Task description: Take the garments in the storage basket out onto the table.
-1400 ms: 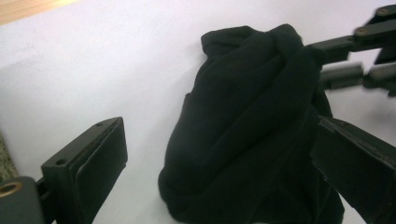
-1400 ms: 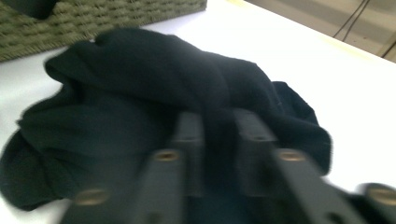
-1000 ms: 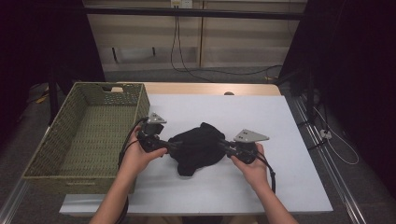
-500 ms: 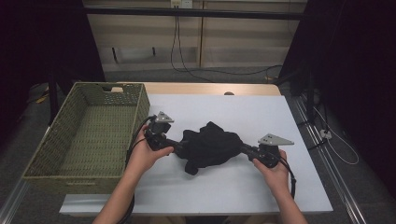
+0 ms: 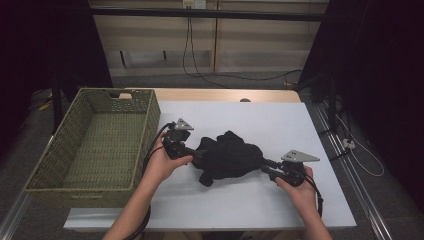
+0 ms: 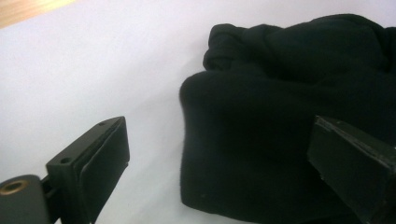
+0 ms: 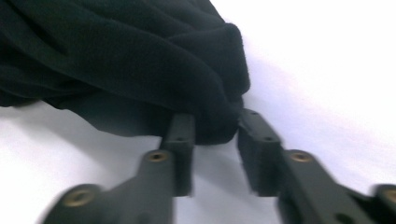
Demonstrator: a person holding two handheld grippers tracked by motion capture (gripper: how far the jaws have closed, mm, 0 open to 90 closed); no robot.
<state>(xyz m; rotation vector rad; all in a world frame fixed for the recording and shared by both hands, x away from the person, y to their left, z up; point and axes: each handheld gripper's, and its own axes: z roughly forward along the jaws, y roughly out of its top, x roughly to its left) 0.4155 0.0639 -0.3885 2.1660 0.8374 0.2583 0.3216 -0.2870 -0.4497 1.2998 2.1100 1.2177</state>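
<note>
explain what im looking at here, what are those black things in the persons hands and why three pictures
A person sits at a white table and holds a hand-held gripper in each hand: a tool with two black jaws that pinch like tongs. The wide picture comes from a camera above the table. The other two come from small cameras riding on each gripper, looking along its jaws. On the table lie a crumpled black cloth and, at the left, a woven basket. The left gripper stands wide open around the cloth's edge, not pinching it. The right gripper has just been opening; a fold of the cloth sits between its jaws, no longer pinched.
</note>
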